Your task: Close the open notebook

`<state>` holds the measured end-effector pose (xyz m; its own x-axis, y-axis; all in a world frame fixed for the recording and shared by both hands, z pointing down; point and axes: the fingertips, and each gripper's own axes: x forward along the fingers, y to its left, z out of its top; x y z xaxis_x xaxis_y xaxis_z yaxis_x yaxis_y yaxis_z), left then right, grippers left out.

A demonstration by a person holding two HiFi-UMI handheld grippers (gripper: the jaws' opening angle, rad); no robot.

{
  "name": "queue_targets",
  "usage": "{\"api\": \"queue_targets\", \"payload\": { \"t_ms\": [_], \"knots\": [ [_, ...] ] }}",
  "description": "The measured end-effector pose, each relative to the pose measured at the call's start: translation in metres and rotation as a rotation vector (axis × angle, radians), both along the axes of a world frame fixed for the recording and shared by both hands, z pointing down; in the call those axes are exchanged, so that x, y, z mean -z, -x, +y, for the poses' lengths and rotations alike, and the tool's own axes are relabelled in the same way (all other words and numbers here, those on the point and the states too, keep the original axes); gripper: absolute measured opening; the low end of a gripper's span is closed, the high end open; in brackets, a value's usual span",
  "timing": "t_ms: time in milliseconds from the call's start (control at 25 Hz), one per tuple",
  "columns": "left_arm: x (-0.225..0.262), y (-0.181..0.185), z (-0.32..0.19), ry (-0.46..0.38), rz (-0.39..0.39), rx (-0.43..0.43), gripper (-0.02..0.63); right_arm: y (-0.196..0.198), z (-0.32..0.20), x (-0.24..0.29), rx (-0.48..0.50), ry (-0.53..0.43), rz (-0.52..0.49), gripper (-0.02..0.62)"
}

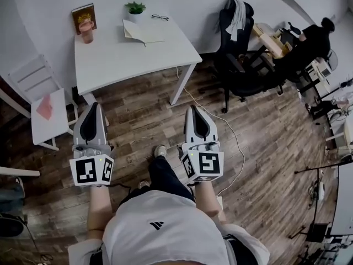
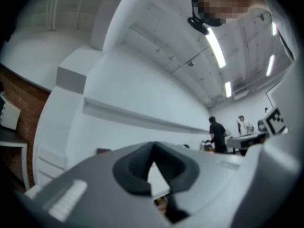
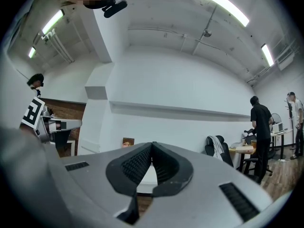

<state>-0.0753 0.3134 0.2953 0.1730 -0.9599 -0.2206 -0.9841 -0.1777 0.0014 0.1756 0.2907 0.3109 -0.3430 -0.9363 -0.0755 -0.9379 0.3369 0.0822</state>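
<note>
The open notebook (image 1: 142, 33), with cream pages, lies on the far right part of a white table (image 1: 132, 57) in the head view. Both grippers hover over the wood floor, well short of the table and pointing toward it. My left gripper (image 1: 95, 106) is shut with nothing in it, its jaws meeting at the tip (image 2: 153, 145). My right gripper (image 1: 193, 109) is shut and empty as well, its ribbed pads touching (image 3: 152, 144). The notebook does not show in either gripper view; only a strip of the white table (image 3: 145, 176) shows behind the right jaws.
On the table stand a small potted plant (image 1: 135, 8), glasses (image 1: 160, 17), a picture frame (image 1: 84, 16) and a pink cup (image 1: 87, 36). A white chair (image 1: 38, 81) holding a pink item stands left of the table. A black office chair (image 1: 240, 48) and a floor cable (image 1: 223, 117) are to the right. A person (image 3: 260, 127) stands at a far desk.
</note>
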Motion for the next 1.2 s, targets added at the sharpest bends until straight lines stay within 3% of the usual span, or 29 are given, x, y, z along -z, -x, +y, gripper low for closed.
{"api": "queue_targets", "payload": {
  "t_ms": [560,1200],
  "knots": [
    [0.013,0.012,-0.108,-0.027,-0.006,0.084,0.009,0.017,-0.135,0.013,0.09,-0.031,-0.016,-0.002],
    [0.021,-0.007,-0.234,-0.059,-0.022,0.153,0.008,-0.001,-0.28,0.017,0.153,-0.041,-0.035,-0.002]
  ]
}}
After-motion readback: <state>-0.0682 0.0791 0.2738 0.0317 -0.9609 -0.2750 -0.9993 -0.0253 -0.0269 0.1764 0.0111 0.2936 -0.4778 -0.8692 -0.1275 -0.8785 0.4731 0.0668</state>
